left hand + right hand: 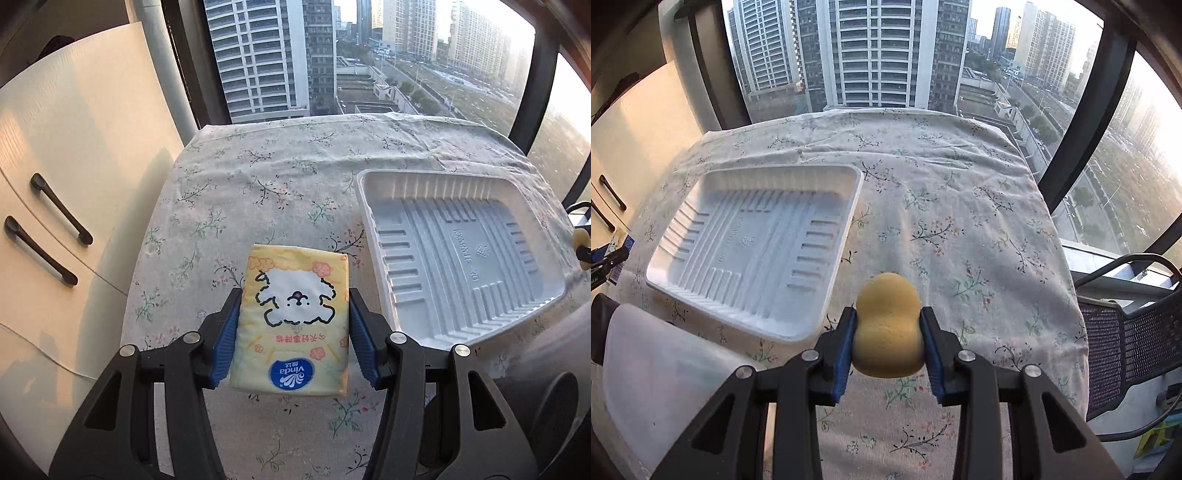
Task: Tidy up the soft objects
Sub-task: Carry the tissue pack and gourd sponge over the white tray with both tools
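Observation:
In the left wrist view my left gripper (294,314) is shut on a yellow tissue pack (293,317) printed with a white dog, its blue pads pressing both long sides. The pack hangs above the floral tablecloth (240,192), left of an empty white ribbed tray (458,254). In the right wrist view my right gripper (888,325) is shut on a yellow gourd-shaped sponge (887,328), squeezed at its waist. There the same white tray (757,251) lies to the left on the tablecloth (960,206), with the sponge just off its near right corner.
A cream cabinet (70,206) with two dark handles stands left of the table. Windows with black frames sit behind the far edge. A black mesh chair (1126,343) is at the right. A translucent white object (657,373) lies near the tray's front left.

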### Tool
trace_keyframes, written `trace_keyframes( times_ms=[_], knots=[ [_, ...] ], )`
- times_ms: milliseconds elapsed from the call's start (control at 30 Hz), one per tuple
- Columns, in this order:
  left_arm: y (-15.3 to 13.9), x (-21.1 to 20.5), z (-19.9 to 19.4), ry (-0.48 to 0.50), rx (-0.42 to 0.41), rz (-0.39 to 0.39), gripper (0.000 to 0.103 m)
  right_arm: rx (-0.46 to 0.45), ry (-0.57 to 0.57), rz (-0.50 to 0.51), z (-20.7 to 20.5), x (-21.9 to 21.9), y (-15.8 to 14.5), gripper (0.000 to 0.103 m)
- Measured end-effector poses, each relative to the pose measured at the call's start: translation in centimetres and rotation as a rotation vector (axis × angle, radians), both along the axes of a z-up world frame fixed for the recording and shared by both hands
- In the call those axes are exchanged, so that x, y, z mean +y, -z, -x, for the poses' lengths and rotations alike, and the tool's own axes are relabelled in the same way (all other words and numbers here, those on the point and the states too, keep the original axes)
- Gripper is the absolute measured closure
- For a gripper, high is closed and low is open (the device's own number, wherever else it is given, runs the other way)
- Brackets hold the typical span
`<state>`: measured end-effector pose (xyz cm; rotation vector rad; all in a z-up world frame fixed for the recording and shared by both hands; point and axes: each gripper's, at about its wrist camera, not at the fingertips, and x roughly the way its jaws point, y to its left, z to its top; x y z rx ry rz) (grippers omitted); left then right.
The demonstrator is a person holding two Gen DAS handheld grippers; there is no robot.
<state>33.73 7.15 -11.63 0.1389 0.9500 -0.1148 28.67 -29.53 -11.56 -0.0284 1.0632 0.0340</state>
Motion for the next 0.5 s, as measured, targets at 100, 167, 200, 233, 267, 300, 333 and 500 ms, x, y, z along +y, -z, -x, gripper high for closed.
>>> trace_keyframes(
  times_ms=[100, 167, 200, 233, 267, 300, 333, 500],
  knots=[
    [0.0, -1.7, -2.2, 0.052, 0.024, 0.029, 0.051, 0.0, -0.027, -0.004, -2.7, 1.1, -0.1, 0.066],
    [0.0, -3.2, -3.1, 0.102, 0.023, 0.035, 0.051, -0.011, -0.054, -0.021, -4.0, 2.2, -0.3, 0.066],
    [0.1, -3.9, -3.4, 0.126, 0.027, 0.043, 0.051, -0.007, -0.072, -0.035, -4.6, 2.7, -0.3, 0.066],
    [0.1, -4.6, -3.8, 0.147, 0.035, 0.049, 0.051, 0.0, -0.087, -0.054, -5.1, 3.2, -0.2, 0.066],
    [0.3, -5.2, -4.1, 0.159, 0.043, 0.061, 0.051, 0.006, -0.099, -0.069, -5.6, 3.8, -0.1, 0.066],
    [0.4, -5.7, -4.5, 0.167, 0.057, 0.076, 0.051, 0.014, -0.113, -0.081, -6.1, 4.3, 0.0, 0.066],
    [0.7, -6.1, -4.9, 0.17, 0.071, 0.095, 0.051, 0.027, -0.122, -0.089, -6.6, 4.8, 0.3, 0.066],
    [1.7, -7.1, -6.1, 0.178, 0.124, 0.2, 0.051, 0.096, -0.167, -0.099, -8.1, 7.2, 2.1, 0.066]
  ],
)
